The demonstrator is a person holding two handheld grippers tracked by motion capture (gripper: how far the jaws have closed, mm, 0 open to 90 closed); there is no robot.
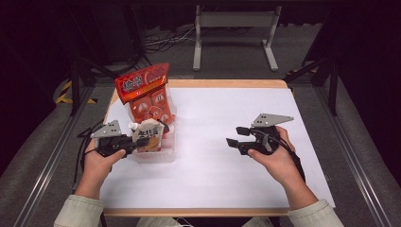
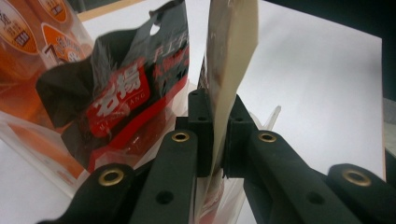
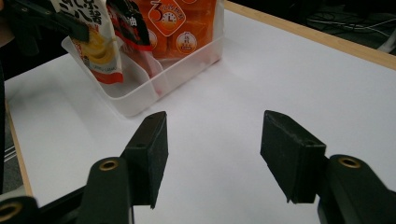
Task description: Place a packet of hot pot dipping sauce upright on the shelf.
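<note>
1. Your left tongs (image 1: pixel 135 143) pinch the cream pouch (image 1: pixel 150 136) by its edge; it hangs upright, its long axis vertical, low in the near compartment of the clear bin (image 1: pixel 158 156).
2. Your right tongs (image 1: pixel 235 136) sit spread and empty, well apart over the counter (image 1: pixel 213 170).

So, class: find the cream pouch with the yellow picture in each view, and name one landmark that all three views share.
High view: the cream pouch stands left of centre, over the clear bin, pinched by the left tongs.
Left gripper view: centre, edge-on, clamped between the two black jaws.
Right gripper view: top left, at the bin's near end.
Shared landmark: the big orange bag standing in the bin.
</note>
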